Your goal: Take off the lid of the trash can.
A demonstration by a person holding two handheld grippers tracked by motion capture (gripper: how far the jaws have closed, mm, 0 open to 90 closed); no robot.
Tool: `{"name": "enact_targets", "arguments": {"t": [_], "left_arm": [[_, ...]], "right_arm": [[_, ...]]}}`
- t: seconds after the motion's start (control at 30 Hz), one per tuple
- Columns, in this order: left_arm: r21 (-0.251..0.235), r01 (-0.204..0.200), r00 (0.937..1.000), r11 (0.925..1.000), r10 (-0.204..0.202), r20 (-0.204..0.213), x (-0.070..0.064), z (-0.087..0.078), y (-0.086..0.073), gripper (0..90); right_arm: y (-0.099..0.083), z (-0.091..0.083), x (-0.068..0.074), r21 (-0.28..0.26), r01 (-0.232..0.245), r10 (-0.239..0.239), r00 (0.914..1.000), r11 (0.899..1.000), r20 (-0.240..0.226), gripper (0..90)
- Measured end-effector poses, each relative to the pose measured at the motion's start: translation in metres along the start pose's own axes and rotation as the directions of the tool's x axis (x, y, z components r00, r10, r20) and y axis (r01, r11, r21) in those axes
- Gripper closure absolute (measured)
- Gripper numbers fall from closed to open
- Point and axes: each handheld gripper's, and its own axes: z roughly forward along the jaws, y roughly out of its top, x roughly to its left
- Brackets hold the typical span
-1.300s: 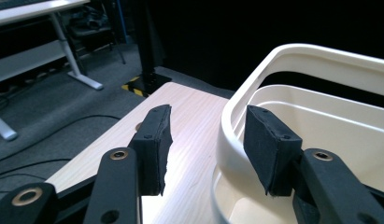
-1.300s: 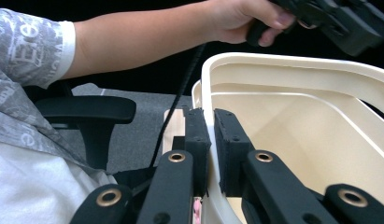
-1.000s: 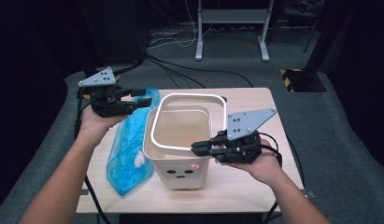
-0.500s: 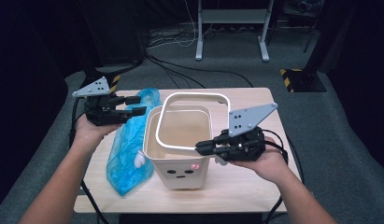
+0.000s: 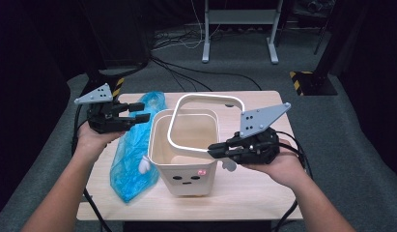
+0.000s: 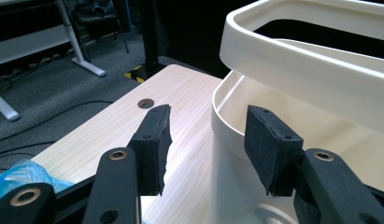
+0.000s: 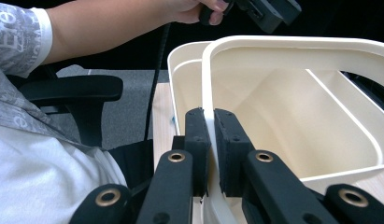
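Here the white ring (image 5: 205, 123) is lifted off the bin (image 5: 186, 152) at centre frame in the high view, tilted so its far edge rides higher toward the upper centre while its near right corner dips to the bin's rim. That low corner sits in the right gripper (image 5: 216, 150): in the right gripper view its two pads are closed almost together on the thin ring (image 7: 292, 51) wall, which passes up between them.

The left gripper (image 5: 140, 112) hangs at the left of the high view, above the blue bag (image 5: 133, 154) that lies on the table (image 5: 254, 188) beside the bin. Its jaws point right, toward the bin's far left corner. In the left gripper view the pads (image 6: 157, 147) stand wide apart and hold nothing; the bin (image 6: 236, 154) wall rises just behind the gap and the ring (image 6: 311, 65) floats above it at upper right.

The bag runs lengthways from upper centre to lower left, directly below the left gripper, so I judge that hand the nearer one for picking it up, with the ring kept clear by the right.
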Motion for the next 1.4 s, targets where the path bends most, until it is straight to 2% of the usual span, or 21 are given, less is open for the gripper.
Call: {"name": "enact_targets", "arguments": {"t": [0.67, 0.77, 0.83, 0.97, 1.07, 1.4], "left_arm": [[-0.002, 0.03, 0.9995, 0.9996, -0.03, -0.009, 0.005, -0.003, -0.012, 50.9], [-0.001, 0.033, 0.9994, 0.9995, -0.033, -0.011, 0.006, -0.003, -0.014, 50.9], [0.002, 0.034, 0.9994, 0.9994, -0.034, -0.012, 0.006, -0.003, -0.016, 50.9], [0.005, 0.04, 0.9991, 0.9992, -0.04, -0.014, 0.007, -0.004, -0.021, 50.9], [-0.001, 0.049, 0.9987, 0.9988, -0.049, -0.014, 0.007, -0.005, -0.025, 50.8], [0.018, 0.06, 0.9973, 0.998, -0.059, -0.044, 0.007, -0.01, -0.048, 50.5]], "right_arm": [[-0.008, -0.003, -0.008, 0.002, -0.043, 0.043, 0.9991, 0.999, -0.006, 79.6], [-0.009, -0.004, -0.009, -0.008, -0.051, 0.051, 0.9986, 0.999, -0.016, 81.9], [-0.009, -0.005, -0.007, -0.011, -0.048, 0.048, 0.9988, 0.999, -0.001, 83.6], [-0.01, -0.009, -0.005, -0.001, -0.017, 0.017, 0.9981, 1.0, 0.06, 84.6], [-0.012, -0.012, -0.006, 0.0, -0.031, 0.031, 0.9978, 1.0, 0.059, 84.4], [-0.02, -0.027, -0.008, 0.035, -0.037, 0.032, 0.9894, 0.999, 0.142, 84.5]]}}
